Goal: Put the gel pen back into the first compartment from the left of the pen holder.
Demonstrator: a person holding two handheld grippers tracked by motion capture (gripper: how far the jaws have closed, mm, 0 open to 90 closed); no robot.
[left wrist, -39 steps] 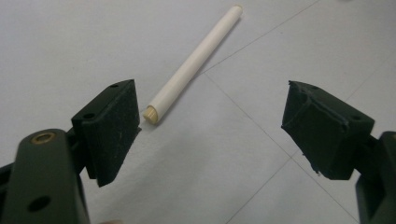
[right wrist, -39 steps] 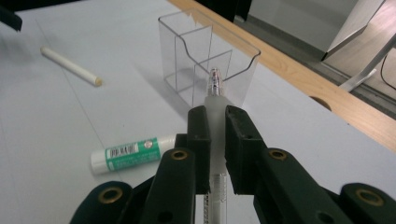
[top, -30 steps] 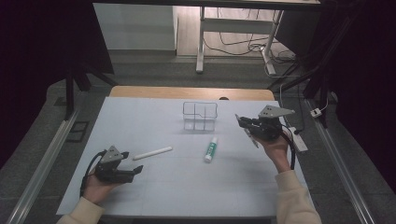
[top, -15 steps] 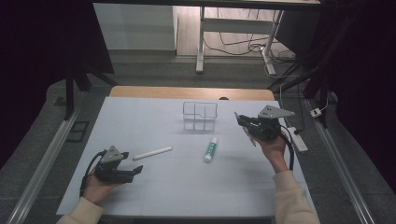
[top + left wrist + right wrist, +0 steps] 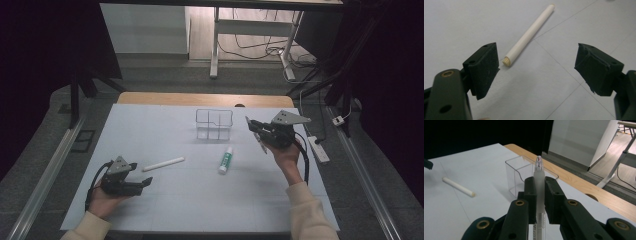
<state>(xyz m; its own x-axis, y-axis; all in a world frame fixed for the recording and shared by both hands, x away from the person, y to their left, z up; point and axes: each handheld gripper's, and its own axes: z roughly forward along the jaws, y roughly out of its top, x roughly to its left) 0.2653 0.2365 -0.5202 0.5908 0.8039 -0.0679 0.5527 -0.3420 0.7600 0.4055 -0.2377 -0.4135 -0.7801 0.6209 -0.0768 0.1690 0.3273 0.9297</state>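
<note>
My right gripper (image 5: 539, 188) is shut on a frosted clear pen (image 5: 539, 167) that stands up between its jaws. In the high view this gripper (image 5: 256, 131) is held above the table, just right of a clear compartment box (image 5: 214, 124). The same box (image 5: 520, 173) lies right behind the pen's tip. My left gripper (image 5: 144, 184) rests low at the front left, open and holding nothing. A white stick (image 5: 529, 36) lies on the table just ahead of its left jaw, apart from both pads. From above, that stick (image 5: 163, 163) sits right of the left gripper.
A white and green tube (image 5: 226, 160) lies on the white tabletop (image 5: 165, 125) in front of the box. The wooden far edge (image 5: 200, 99) runs behind the box. A power strip (image 5: 318, 149) lies off the table's right side.
</note>
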